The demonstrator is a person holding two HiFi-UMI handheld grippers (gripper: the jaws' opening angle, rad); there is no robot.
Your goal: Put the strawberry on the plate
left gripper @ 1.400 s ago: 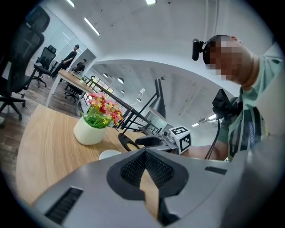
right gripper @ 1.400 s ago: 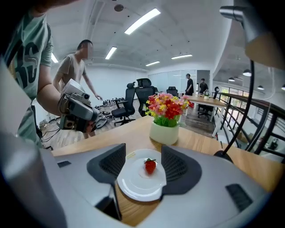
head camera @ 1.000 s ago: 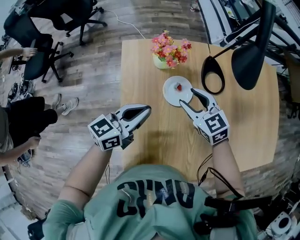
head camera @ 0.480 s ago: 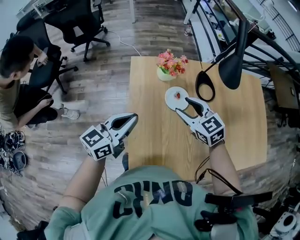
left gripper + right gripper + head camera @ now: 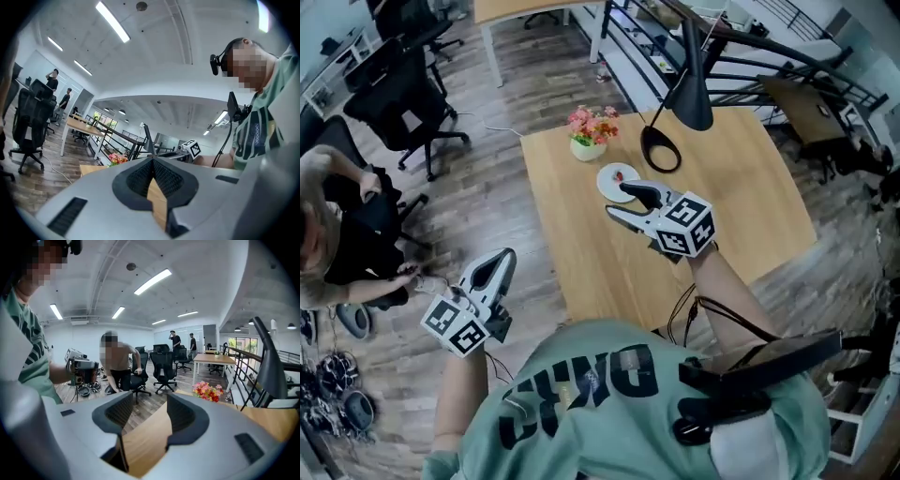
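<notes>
Strawberry (image 5: 619, 174) sits on plate (image 5: 606, 182), too small to tell its axis. My R tool (image 5: 616, 199) is wide, empty, just beside plate; L tool (image 5: 502, 260) is closed, off worktop (image 5: 741, 178).

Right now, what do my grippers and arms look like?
The left gripper and right gripper are light grey with black ribbed linings, each carrying a white cube of black square markers. A black cable runs beside the right arm. Your shirt is mint green, short-sleeved, with dark lettering.
</notes>
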